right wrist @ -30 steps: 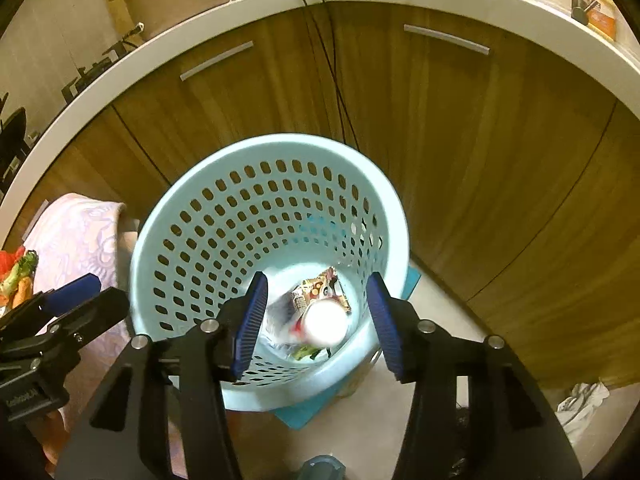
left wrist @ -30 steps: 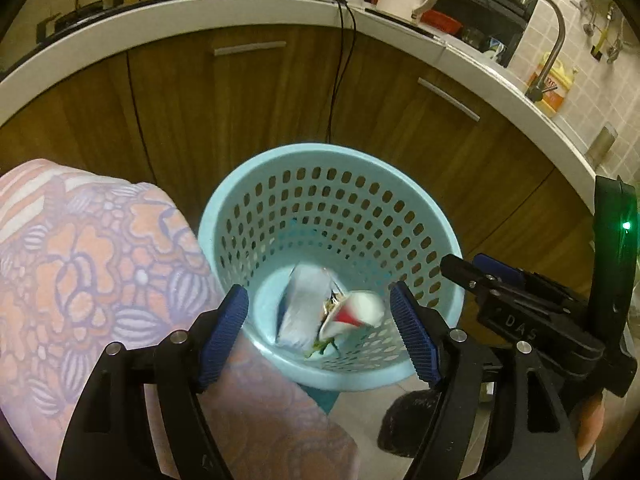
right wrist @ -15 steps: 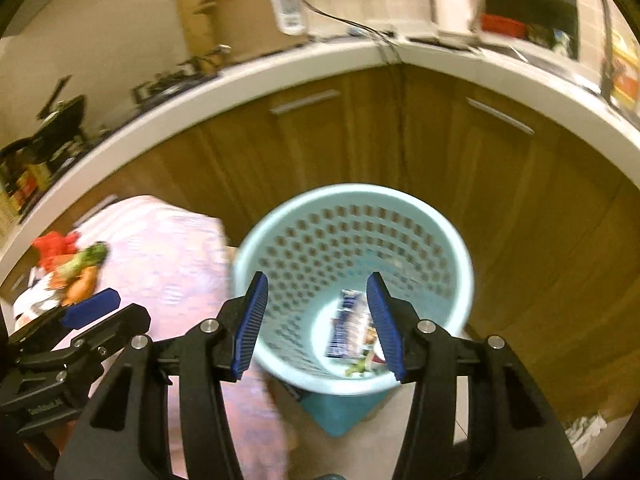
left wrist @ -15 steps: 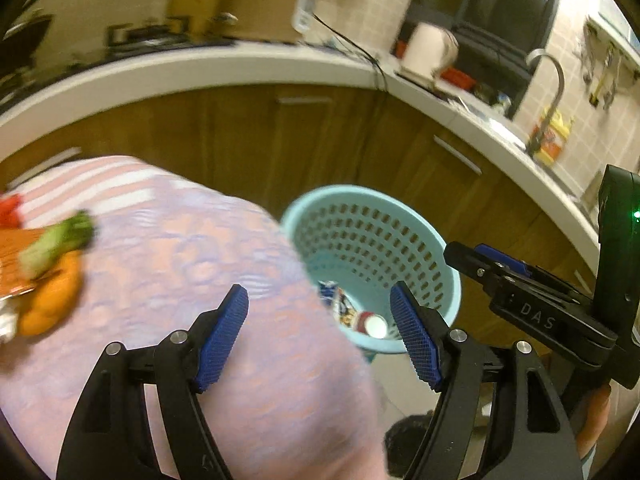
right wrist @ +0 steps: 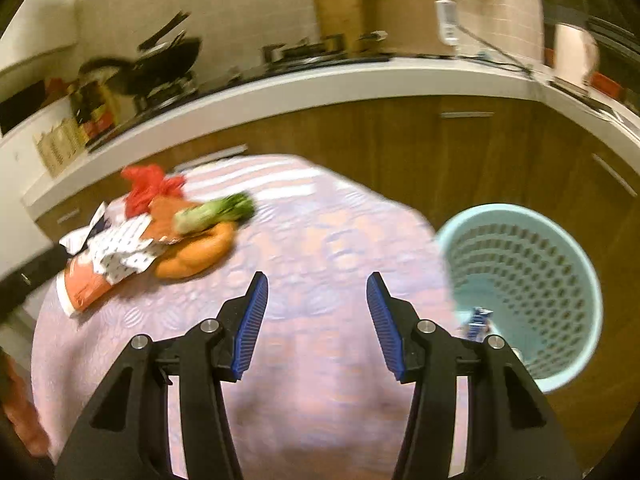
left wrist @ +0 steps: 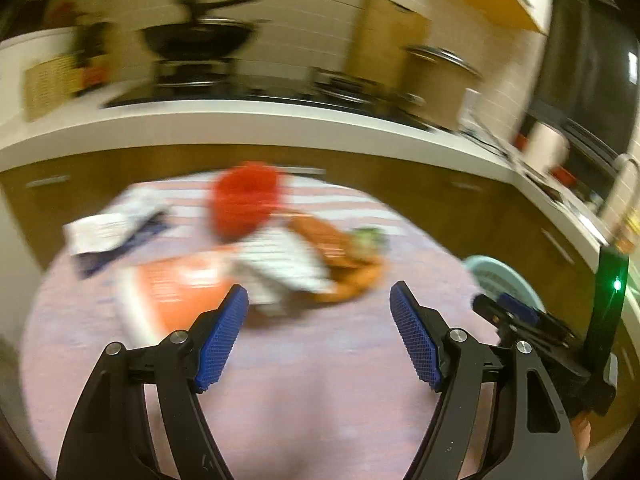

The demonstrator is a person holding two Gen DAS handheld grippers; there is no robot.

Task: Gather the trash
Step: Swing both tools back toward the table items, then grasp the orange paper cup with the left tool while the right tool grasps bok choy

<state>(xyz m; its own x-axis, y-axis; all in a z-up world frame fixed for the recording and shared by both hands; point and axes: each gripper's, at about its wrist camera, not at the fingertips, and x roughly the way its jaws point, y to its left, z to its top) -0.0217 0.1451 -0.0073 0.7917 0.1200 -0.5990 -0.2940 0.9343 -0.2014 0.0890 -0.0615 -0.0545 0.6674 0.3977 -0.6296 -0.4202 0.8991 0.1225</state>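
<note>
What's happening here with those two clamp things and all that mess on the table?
A person is clearing trash with a handheld gripper in each hand. Both the left gripper and the right gripper are open and empty, above the pink tablecloth. A pile remains on it: red plastic, an orange packet, crumpled patterned paper and a green vegetable. The light blue basket beside the table has something in it.

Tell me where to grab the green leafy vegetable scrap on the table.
Grip the green leafy vegetable scrap across its pale stalk end, coming from above: it lies lengthwise atop the orange peel, so its narrow sides look free. The open right gripper seems nearest.
</note>
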